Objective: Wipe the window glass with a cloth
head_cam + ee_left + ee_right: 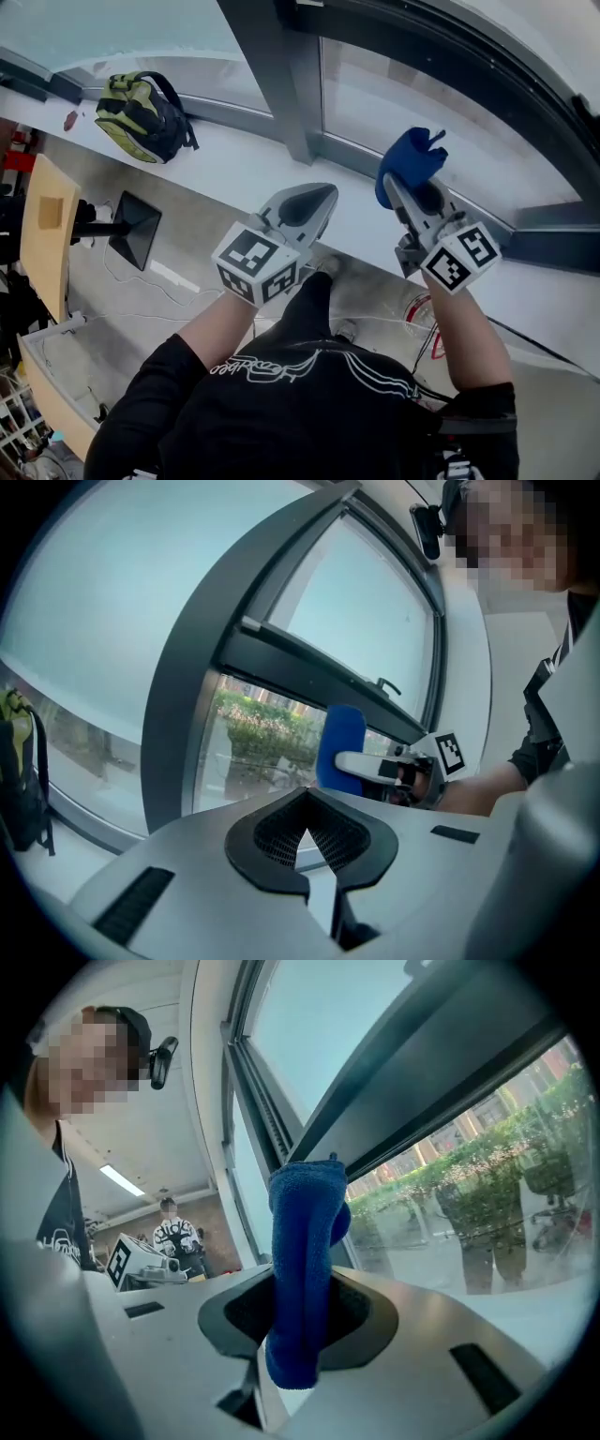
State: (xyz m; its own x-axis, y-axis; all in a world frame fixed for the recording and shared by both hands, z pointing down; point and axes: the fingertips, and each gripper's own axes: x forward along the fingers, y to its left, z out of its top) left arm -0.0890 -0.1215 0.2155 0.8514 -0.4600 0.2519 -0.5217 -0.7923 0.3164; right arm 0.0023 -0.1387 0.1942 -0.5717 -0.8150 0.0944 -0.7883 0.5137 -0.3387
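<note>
"Where is the fluffy blue cloth [302, 1241]?"

"It is clamped upright in the jaws of the right gripper [392, 187]. The person holds it close to the lower pane of window glass [450, 103]. Whether it touches cannot be told."

"And the left gripper [305, 841]?"

"Its jaws are together with nothing between them. It hangs above the white window sill [234, 169], beside the right one."

"Anything else there?"

"A green and black backpack [141, 117] lies at the sill's left end, well apart from both."

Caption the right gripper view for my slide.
Right claw shut on a blue cloth, held up before the window glass.
</note>
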